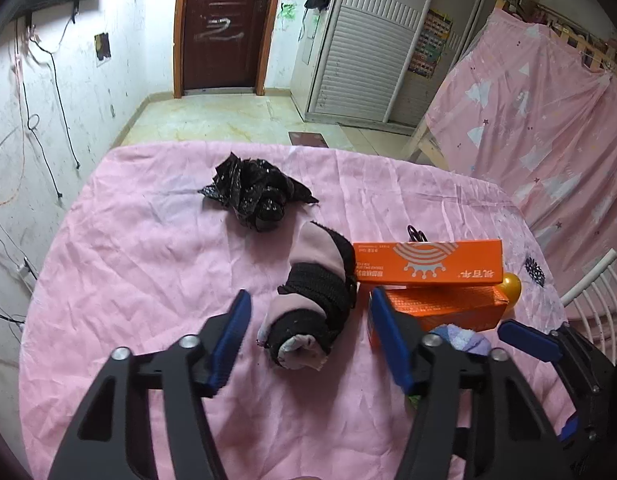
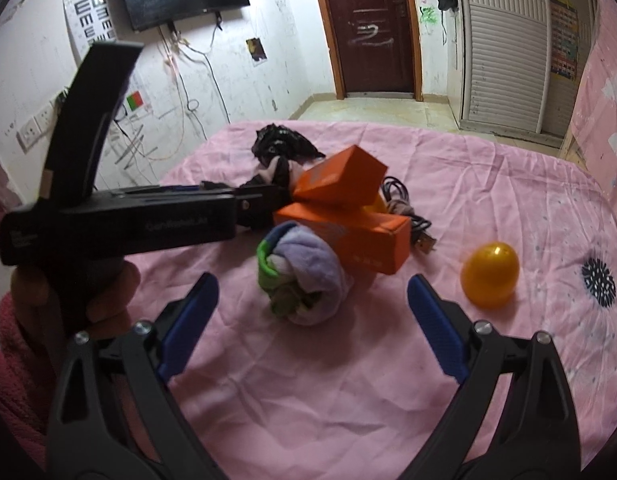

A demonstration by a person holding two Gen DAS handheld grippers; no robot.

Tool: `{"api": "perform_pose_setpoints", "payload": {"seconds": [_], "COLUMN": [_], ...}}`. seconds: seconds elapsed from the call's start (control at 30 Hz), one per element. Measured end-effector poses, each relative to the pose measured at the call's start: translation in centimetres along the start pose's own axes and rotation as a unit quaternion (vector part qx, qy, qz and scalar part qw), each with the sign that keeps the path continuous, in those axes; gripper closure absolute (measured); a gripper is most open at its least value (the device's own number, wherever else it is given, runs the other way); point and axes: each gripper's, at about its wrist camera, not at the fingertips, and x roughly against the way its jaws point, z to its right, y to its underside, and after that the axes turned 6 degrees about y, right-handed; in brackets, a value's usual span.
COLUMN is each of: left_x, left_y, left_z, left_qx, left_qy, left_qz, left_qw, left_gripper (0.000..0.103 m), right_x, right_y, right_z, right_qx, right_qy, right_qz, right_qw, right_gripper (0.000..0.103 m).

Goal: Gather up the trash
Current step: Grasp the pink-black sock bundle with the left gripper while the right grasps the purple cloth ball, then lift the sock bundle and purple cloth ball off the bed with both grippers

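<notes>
my left gripper (image 1: 310, 338): jaws apart, black-pink sock roll (image 1: 308, 320) between fingers, untouched | my right gripper (image 2: 313, 320): jaws wide, purple sock ball (image 2: 304, 276) just ahead

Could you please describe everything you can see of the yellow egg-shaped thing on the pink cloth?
The yellow egg looks like smooth, glossy plastic, with a faint seam around its middle. It lies whole and closed on the pink cloth, tilted, right of the lower orange box and apart from it. In the left wrist view only part shows, behind that box. Nothing grips it.

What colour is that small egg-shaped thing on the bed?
The plastic egg is shiny golden yellow, clearest in the right wrist view.
</notes>
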Motion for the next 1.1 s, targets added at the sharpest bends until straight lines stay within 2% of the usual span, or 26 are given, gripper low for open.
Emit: {"api": "perform_pose_setpoints", "payload": {"seconds": [0.07,0.13,0.23,0.37,0.53,0.7,0.77,1.1], "left_x": [-0.2,-0.2,0.0,0.4,0.6,1.2,1.7,4.0], "left_y": [0.1,0.2,0.3,0.4,0.3,0.3,0.3,0.0], "left_z": [-0.1,-0.1,-0.2,-0.7,-1.2,-1.9,-2.1,-1.8], "left_qx": [0.001,-0.003,-0.005,-0.002,0.006,0.020,0.023,0.025], "left_qy": [0.006,0.005,0.008,-0.008,-0.003,-0.006,-0.005,-0.013], "left_qz": [-0.004,-0.003,0.001,0.013,0.015,0.022,0.024,0.048], "left_qw": [1.0000,1.0000,1.0000,0.9999,0.9999,0.9996,0.9994,0.9985], "left_gripper": [0.064,0.067,0.071,0.073,0.073,0.073,0.073,0.073], "right_x": [-0.6,-1.1,-1.7,-1.9,-2.0,-1.7,-1.3,1.1], "right_y": [-0.3,-0.5,-0.6,-0.6,-0.5,-0.2,0.0,0.8], "right_z": [-0.4,-0.8,-1.2,-0.7,-0.7,-1.2,-1.3,1.7], "right_qx": [0.007,0.013,0.021,0.007,0.008,0.017,0.019,-0.030], "right_qy": [0.004,0.010,0.024,0.023,0.027,0.032,0.029,0.010], "right_qz": [-0.007,-0.011,-0.018,-0.018,-0.023,-0.018,-0.013,0.007], "right_qw": [1.000,1.000,0.999,1.000,0.999,0.999,0.999,0.999], "right_gripper": [0.012,0.012,0.020,0.044,0.052,0.070,0.074,0.076]}}
